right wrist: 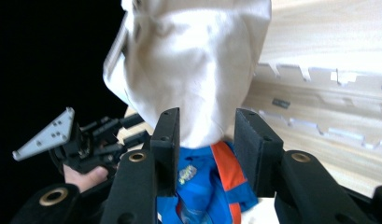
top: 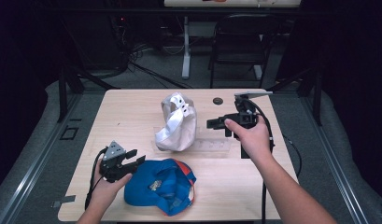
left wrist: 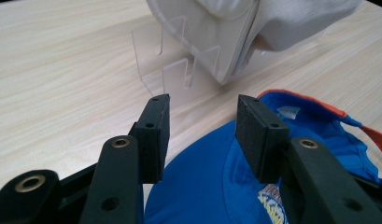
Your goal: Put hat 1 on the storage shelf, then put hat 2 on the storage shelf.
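A white cap (top: 177, 123) rests on a clear slotted rack (top: 212, 145) in the middle of the wooden table (top: 132, 107). A blue cap (top: 160, 186) with an orange brim lies flat near the front edge. My left gripper (top: 136, 159) is at the front left, open, its tips just left of the blue cap. In the left gripper view its jaws (left wrist: 202, 112) stand apart over the blue cap's crown (left wrist: 202, 186), with nothing between them. My right gripper (top: 212, 123) is open to the right of the white cap and points at it (right wrist: 193, 60); nothing sits between its jaws (right wrist: 207, 121).
A small dark round disc (top: 217, 100) lies on the table behind the right gripper. A black chair (top: 244, 42) and a white desk leg (top: 186, 46) stand on the floor beyond the far edge. Cables trail from both grippers.
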